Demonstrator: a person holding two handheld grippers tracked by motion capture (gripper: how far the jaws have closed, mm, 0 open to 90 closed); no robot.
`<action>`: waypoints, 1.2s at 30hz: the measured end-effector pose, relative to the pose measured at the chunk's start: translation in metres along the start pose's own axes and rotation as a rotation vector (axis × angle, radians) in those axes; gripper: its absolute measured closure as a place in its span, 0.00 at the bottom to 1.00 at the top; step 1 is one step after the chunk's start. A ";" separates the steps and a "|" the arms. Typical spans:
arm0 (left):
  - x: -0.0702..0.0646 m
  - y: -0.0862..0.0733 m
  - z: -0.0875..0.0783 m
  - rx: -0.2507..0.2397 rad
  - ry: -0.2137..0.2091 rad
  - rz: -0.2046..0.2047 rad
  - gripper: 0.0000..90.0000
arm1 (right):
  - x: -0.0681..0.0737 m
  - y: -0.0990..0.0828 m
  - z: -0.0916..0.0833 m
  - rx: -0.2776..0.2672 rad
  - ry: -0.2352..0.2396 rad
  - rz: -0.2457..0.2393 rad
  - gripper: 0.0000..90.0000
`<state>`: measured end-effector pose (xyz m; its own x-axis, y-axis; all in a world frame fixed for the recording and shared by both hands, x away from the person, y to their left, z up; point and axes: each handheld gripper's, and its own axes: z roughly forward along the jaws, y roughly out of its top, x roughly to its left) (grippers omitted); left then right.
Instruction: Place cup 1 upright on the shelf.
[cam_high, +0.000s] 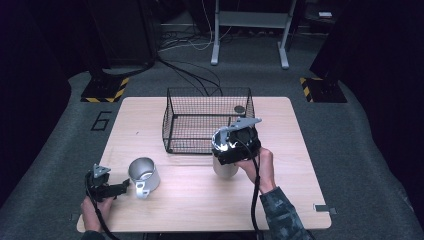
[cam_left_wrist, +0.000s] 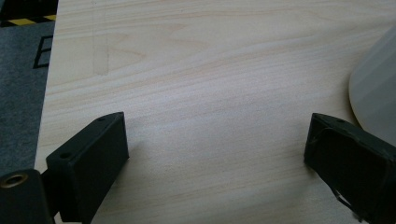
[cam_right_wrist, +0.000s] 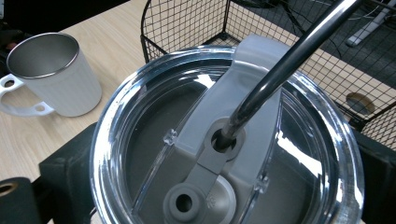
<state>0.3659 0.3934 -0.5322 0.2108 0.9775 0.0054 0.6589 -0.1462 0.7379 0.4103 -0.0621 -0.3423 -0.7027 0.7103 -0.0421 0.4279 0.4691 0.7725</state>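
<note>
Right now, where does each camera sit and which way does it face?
High view: above the person's side, looking forward and down on the table; forearms and both grippers enter from below.
Left gripper view: on the left gripper, aimed down at bare table, its open jaws at the bottom corners.
Right gripper view: on the right gripper, looking down on a clear lid with a straw.
High and right gripper views share the mug and basket.

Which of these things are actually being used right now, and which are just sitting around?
In use: lidded tumbler with metal straw, between the right gripper jaws; left gripper, open beside the handled cup.

Lying about: wire basket, small round disc inside it.
</note>
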 end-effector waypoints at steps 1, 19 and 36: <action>0.000 0.000 0.000 0.000 0.000 0.000 0.07 | 0.000 0.000 -0.001 0.004 -0.002 0.005 0.04; 0.000 0.000 0.000 0.000 0.000 0.000 0.07 | -0.014 0.011 -0.024 -0.017 -0.018 -0.011 0.04; 0.000 0.000 0.000 0.000 0.000 0.000 0.07 | -0.024 0.026 -0.038 -0.038 -0.029 -0.011 0.04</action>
<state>0.3659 0.3934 -0.5322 0.2110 0.9775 0.0056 0.6590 -0.1464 0.7378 0.4168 -0.0862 -0.2969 -0.6899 0.7206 -0.0684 0.3980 0.4566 0.7957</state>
